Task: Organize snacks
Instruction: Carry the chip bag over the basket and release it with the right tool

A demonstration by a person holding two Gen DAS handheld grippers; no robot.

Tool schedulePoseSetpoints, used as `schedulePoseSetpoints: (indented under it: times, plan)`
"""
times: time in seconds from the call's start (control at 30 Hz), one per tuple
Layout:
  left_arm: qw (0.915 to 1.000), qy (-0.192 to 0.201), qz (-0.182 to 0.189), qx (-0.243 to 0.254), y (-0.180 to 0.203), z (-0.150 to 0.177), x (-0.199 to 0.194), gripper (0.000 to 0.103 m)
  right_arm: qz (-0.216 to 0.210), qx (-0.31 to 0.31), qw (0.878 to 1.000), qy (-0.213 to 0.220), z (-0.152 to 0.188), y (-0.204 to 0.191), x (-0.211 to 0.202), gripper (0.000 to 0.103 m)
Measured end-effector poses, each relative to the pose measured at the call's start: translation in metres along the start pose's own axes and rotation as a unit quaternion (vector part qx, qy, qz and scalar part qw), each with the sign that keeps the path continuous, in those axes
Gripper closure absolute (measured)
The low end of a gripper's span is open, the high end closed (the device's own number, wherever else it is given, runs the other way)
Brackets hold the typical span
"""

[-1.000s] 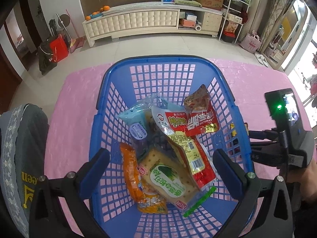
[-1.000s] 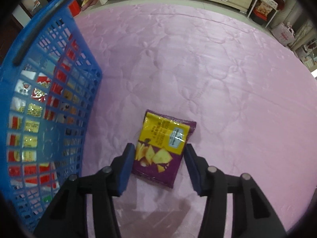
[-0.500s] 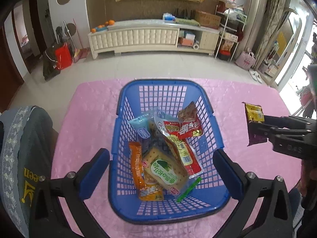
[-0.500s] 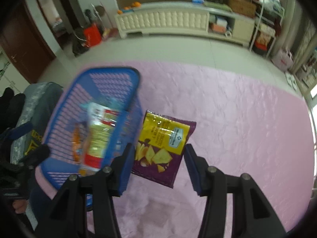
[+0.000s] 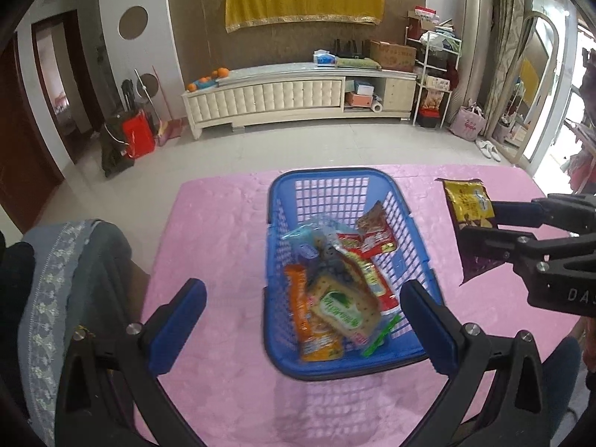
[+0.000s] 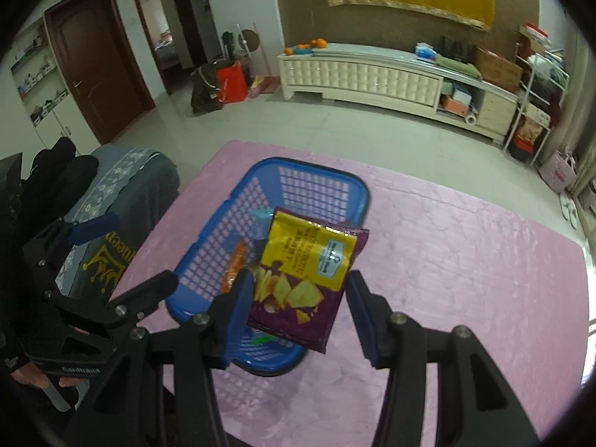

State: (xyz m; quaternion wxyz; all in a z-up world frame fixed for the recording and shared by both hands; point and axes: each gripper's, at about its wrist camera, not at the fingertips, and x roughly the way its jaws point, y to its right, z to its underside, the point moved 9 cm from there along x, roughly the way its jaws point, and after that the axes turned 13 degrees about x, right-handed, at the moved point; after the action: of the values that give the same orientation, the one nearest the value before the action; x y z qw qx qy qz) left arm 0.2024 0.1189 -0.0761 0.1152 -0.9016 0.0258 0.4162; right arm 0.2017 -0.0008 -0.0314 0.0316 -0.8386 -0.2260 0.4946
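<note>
Right claw (image 6: 298,294): clamps purple chip bag (image 6: 305,275) aloft, for dropping into blue basket (image 5: 283,201).
Left claw (image 5: 301,320): open, empty.

- Daylight entered from the far right, leaving the room evenly bright.
- Fisheye bending curved the walls, with black vignetting at the corners.
- The blue basket (image 5: 283,201) looked slightly motion-blurred.

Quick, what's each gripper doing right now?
Left gripper: open, holding nothing.
Right gripper: shut on the purple and yellow chip bag, lifted off the table.
</note>
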Motion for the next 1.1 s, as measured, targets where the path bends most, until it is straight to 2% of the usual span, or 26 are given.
schedulePoseSetpoints:
  times: [0.1,0.5,0.77,1.1]
  plan:
    - [0.9999,-0.006,-0.012,0.001,-0.01,0.01,0.001,0.0,-0.003,-0.006,1.0,-0.008,0.002,-0.013,0.007,0.047]
    - [0.9983,-0.025,-0.005,-0.053,-0.053,0.049,0.021,0.0,-0.004,-0.029,0.998,-0.061,0.022,-0.048,0.06,0.047]
    - [0.997,-0.034,0.004,-0.069,-0.059,0.066,0.032,0.0,0.012,-0.037,0.995,-0.096,0.036,-0.052,0.094,0.047]
    - [0.9955,-0.045,0.013,-0.082,-0.059,0.079,0.041,0.0,0.014,-0.038,0.992,-0.117,0.049,-0.05,0.113,0.046]
